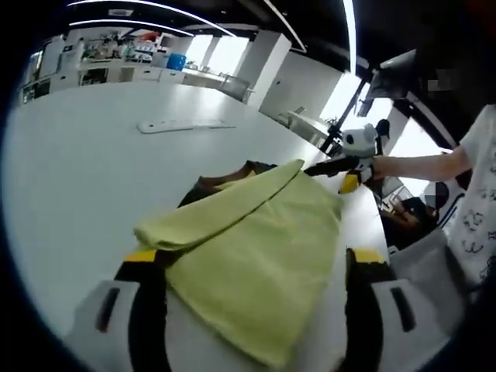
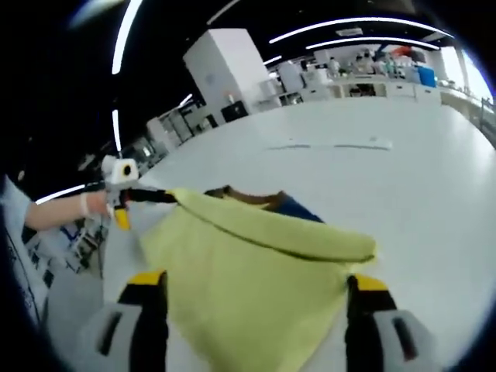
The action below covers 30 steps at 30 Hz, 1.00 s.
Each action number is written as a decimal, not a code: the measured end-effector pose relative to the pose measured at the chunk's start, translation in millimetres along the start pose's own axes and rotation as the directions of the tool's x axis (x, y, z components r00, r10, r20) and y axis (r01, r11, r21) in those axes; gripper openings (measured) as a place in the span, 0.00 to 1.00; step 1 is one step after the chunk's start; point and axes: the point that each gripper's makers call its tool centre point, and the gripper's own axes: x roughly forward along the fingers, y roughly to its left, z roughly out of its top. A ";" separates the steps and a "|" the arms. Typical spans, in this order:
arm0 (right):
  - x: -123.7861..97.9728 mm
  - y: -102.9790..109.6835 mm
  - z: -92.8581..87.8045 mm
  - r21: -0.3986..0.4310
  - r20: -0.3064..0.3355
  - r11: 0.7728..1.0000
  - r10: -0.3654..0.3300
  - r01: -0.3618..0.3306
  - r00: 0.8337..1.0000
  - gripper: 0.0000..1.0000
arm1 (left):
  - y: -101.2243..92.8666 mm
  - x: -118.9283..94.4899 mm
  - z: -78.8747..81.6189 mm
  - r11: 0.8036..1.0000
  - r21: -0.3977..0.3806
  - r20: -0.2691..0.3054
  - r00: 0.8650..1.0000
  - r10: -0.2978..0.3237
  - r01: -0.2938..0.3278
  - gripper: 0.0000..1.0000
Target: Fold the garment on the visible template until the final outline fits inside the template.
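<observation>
White table (image 1: 93, 178) bears yellow-green garment (image 1: 256, 248); ceiling strip lights (image 2: 364, 23) glow overhead.

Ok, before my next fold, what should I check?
1. Yellow-green cloth garment partly folded, with a flap laid across it: ok.
2. Outline inside the dark template beneath: cannot tell, because the garment hides most of it.
3. Left tool has its jaws apart, astride the near edge: ok.
4. Right tool is at the far corner; whether it grips there: cannot tell.
5. Long white strip on the white table lies apart from the garment: ok.
</observation>
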 end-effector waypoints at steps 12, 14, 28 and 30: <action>22.5 -9.8 32.0 -0.005 0.052 1.000 0.010 -0.010 0.999 0.94 | 23.9 17.4 29.0 0.998 -0.047 0.094 0.994 0.053 -0.049 0.92; 25.9 -10.1 35.7 -0.006 0.064 1.000 0.007 -0.007 0.998 0.94 | 28.7 16.8 32.6 0.996 -0.067 0.114 0.992 0.062 -0.055 0.92; 37.2 -17.2 65.2 0.023 0.154 1.000 -0.009 0.005 0.988 0.91 | 51.3 10.6 31.9 0.989 -0.119 0.131 0.986 0.104 -0.089 0.90; 39.1 -9.2 68.5 0.053 0.150 0.998 0.036 -0.044 0.988 0.87 | 46.1 11.6 33.0 0.990 -0.121 0.136 0.986 0.095 -0.079 0.90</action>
